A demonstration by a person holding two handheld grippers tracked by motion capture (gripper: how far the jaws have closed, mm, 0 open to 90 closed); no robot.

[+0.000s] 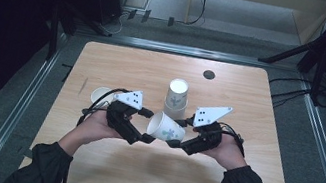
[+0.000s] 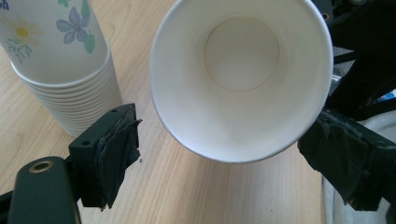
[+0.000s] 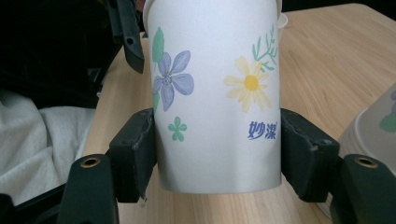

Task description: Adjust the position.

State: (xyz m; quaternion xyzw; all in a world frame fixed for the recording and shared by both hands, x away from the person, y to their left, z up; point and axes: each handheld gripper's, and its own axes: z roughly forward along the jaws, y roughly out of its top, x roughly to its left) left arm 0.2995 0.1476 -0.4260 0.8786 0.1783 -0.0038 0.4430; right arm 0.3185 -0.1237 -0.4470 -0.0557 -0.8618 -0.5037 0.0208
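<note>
I hold one paper cup (image 1: 166,127) on its side in the air over the near middle of the table (image 1: 247,93), between my two hands. Its long axis runs roughly left to right: the open mouth points at my left gripper (image 1: 147,126), the closed bottom sits toward my right gripper (image 1: 175,132). In the right gripper view the jaws are clamped on the cup's (image 3: 217,93) lower wall, one pad pressed to each side just below the flower print, so the right gripper carries it. In the left gripper view I look straight into the mouth (image 2: 241,77); the left jaws stand wide apart, one pad low at the left and one at the right near the rim, and I see no squeeze on the wall there. I cannot tell whether the right-hand pad just brushes the rim. So the cup lies dead ahead of the left gripper, mouth first, and the left gripper is the free one to take it. The stack (image 1: 176,99) of upturned cups stands just behind, near the table's centre, and another cup (image 1: 100,94) sits beyond my left hand.
</note>
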